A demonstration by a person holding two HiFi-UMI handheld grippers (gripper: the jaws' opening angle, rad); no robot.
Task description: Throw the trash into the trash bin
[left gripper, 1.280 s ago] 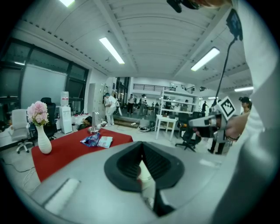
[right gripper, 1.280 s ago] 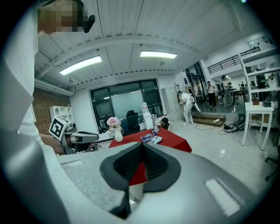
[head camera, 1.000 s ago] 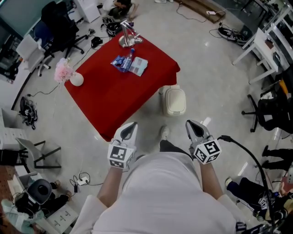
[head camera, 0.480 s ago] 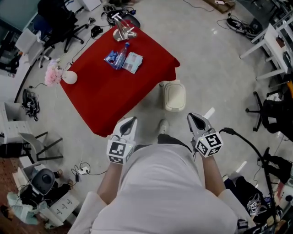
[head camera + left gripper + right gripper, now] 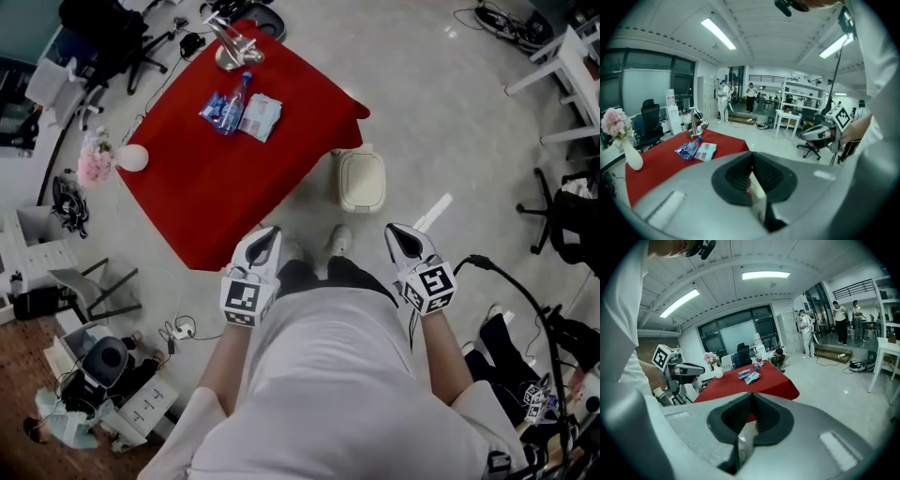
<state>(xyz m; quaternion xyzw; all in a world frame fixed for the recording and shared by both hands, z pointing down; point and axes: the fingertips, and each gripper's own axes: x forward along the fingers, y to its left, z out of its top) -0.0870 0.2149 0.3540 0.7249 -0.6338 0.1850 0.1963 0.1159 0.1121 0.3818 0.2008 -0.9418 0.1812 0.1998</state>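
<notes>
Holding left gripper (image 5: 271, 232) and right gripper (image 5: 395, 231) clenched and empty, the person is facing trash (image 5: 257, 118) at eleven o'clock; opening one early should help.

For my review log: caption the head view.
Left gripper, right gripper shut, empty; trash on red table, bin beside it.
</notes>
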